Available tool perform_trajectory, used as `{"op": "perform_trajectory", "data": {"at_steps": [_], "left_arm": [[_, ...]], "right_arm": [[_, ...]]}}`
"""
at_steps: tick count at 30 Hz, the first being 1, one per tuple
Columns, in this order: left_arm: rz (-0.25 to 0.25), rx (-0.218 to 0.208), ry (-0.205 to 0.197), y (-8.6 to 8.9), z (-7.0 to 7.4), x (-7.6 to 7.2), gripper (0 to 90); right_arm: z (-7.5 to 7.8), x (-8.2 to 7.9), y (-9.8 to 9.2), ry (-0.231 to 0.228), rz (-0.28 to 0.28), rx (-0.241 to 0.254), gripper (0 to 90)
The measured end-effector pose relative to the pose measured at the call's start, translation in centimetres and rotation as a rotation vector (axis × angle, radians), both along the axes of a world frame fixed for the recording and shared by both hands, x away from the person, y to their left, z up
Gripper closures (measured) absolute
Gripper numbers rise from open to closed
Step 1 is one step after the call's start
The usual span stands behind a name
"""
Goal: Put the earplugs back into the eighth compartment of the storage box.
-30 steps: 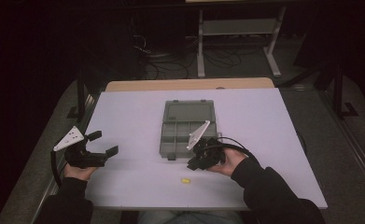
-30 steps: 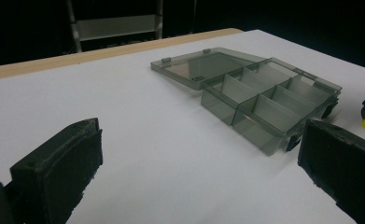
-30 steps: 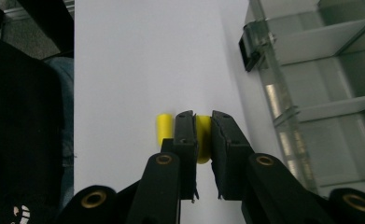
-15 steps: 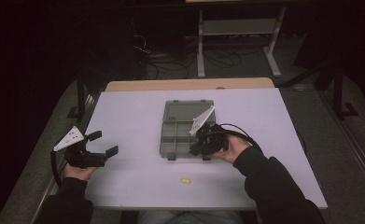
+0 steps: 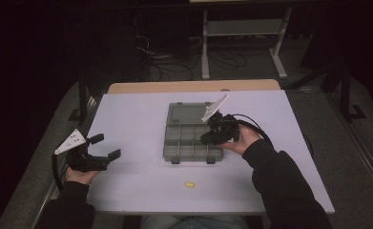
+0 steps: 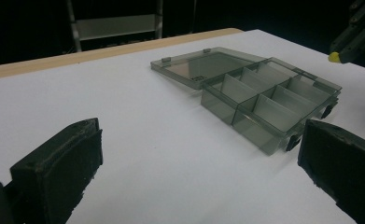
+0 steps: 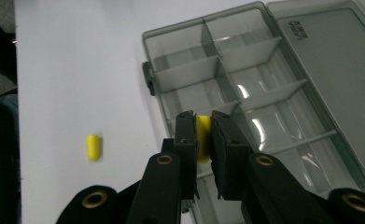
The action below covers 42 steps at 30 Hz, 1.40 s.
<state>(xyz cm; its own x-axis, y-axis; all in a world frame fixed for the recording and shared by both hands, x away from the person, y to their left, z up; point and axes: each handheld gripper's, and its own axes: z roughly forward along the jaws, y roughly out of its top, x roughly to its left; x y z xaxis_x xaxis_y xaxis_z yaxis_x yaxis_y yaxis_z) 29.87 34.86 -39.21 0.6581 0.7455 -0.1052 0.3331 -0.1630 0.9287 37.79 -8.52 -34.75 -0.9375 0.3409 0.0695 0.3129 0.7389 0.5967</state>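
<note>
A: So, what changed? The left gripper [image 5: 104, 147] rests at the tabletop [image 5: 141, 119] edge, jaws spread.

B: The right gripper [image 5: 208, 139], pinching a yellow earplug [image 7: 203, 139], has moved up over the compartment box [image 5: 179, 143]. Another earplug [image 5: 189, 184] waits in front.

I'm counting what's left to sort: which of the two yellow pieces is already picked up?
The yellow piece pinched in the right tool, above the compartment box. The other yellow piece lies loose on the white table.

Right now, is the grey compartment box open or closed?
Open. The lid of the compartment box lies folded back flat on the table, and its dividers are exposed from above.
</note>
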Motion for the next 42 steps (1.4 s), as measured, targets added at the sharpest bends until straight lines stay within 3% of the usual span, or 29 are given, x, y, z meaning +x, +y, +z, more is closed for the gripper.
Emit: {"op": "perform_trajectory", "data": {"at_steps": [10, 28, 42], "left_arm": [[0.000, 0.001, 0.001, 0.0, 0.0, 0.0, 0.0], [-0.002, -0.001, 0.003, 0.0, -0.1, 0.0, 0.0], [-0.002, -0.003, 0.005, 0.0, -0.1, 0.0, 0.0]], "right_arm": [[-1.0, 1.1, -1.5, 0.026, -0.058, -0.017, 79.4], [-4.1, 1.7, -2.2, 0.079, -0.092, -0.074, 79.3], [-5.2, 1.8, -2.4, 0.092, -0.097, -0.085, 78.6]]}}
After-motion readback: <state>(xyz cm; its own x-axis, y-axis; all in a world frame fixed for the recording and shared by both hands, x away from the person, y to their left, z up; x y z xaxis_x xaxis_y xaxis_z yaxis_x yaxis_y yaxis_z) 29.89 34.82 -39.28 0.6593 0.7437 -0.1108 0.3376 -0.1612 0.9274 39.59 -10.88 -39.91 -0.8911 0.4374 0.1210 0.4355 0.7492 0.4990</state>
